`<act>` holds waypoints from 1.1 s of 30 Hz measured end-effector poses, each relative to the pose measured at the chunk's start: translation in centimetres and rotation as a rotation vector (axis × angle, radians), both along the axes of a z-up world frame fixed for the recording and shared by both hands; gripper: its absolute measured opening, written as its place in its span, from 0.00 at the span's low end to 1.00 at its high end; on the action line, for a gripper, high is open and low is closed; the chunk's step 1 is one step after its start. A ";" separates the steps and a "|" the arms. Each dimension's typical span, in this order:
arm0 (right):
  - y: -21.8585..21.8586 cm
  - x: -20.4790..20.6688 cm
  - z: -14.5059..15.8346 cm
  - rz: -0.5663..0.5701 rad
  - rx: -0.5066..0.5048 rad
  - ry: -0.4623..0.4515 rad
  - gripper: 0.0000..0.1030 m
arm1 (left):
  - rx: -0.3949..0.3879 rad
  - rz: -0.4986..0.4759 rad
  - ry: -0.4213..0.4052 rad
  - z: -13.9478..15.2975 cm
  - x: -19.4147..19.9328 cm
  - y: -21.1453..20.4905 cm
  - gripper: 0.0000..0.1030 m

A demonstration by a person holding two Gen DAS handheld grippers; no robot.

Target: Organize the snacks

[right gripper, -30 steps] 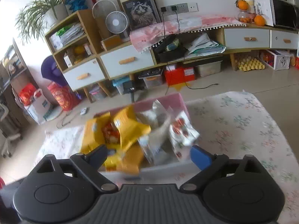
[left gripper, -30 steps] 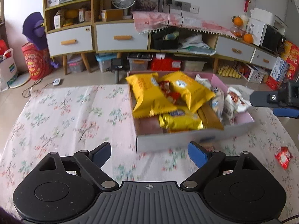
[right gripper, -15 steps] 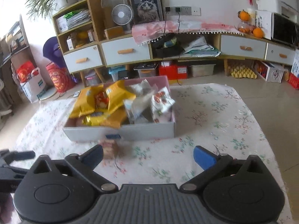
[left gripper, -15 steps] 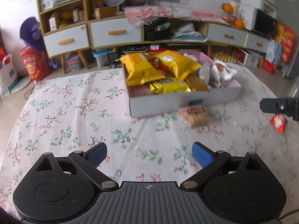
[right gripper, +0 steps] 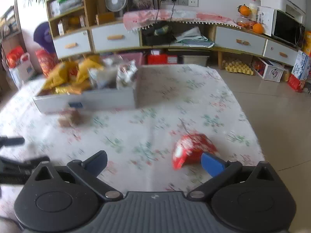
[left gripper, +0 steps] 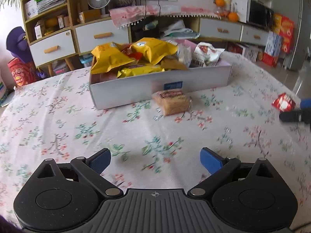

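A: How do the jaws stand?

B: Both spread wide, holding nothing. The right gripper (right gripper: 153, 160) has the small crinkly red foil snack packet (right gripper: 191, 148) just ahead, nearly touching its right finger (right gripper: 211, 164), off-centre toward the table's right edge. The packet's long axis is too blurred to call.

A: And the left gripper (left gripper: 155, 160)?

B: Over bare floral tablecloth (left gripper: 58, 116), well apart from that packet. The tan clear-wrapped biscuit pack (left gripper: 172, 102) lies ahead, touching or just beside the front wall of the grey cardboard snack box (left gripper: 136, 89).

A: So the right takes the red one?

B: Likely, after shifting right; there's open cloth around it.
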State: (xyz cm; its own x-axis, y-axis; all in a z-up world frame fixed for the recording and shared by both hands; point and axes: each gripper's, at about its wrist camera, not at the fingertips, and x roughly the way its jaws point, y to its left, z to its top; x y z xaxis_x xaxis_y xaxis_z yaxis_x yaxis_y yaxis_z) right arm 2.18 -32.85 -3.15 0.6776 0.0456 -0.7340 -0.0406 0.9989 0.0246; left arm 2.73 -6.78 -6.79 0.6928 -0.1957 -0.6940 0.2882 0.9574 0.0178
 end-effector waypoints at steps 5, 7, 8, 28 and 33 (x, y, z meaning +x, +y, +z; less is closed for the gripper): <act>-0.7 0.3 -1.8 -0.010 0.018 0.082 0.88 | -0.052 0.019 -0.013 -0.7 0.2 -0.7 1.00; -1.0 0.6 -2.3 -0.017 0.029 0.106 0.88 | -0.053 0.010 -0.035 -0.9 0.2 -1.1 1.00; -1.1 0.6 -2.4 -0.018 0.021 0.096 0.88 | -0.055 0.009 -0.038 -0.9 0.3 -1.2 1.00; -3.9 3.3 -2.6 0.055 -0.016 0.113 0.88 | -0.035 0.013 -0.057 -1.0 4.6 -4.8 0.99; -5.5 3.6 -2.7 0.003 -0.011 0.124 0.87 | -0.034 0.024 -0.071 -0.8 5.0 -5.1 0.94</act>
State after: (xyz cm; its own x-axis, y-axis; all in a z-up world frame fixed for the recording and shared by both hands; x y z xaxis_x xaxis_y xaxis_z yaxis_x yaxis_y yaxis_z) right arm 5.82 -38.31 -5.83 0.5815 0.0388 -0.8126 -0.0405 0.9990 0.0187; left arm 7.72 -11.83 -7.56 0.7451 -0.2008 -0.6360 0.2641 0.9645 0.0048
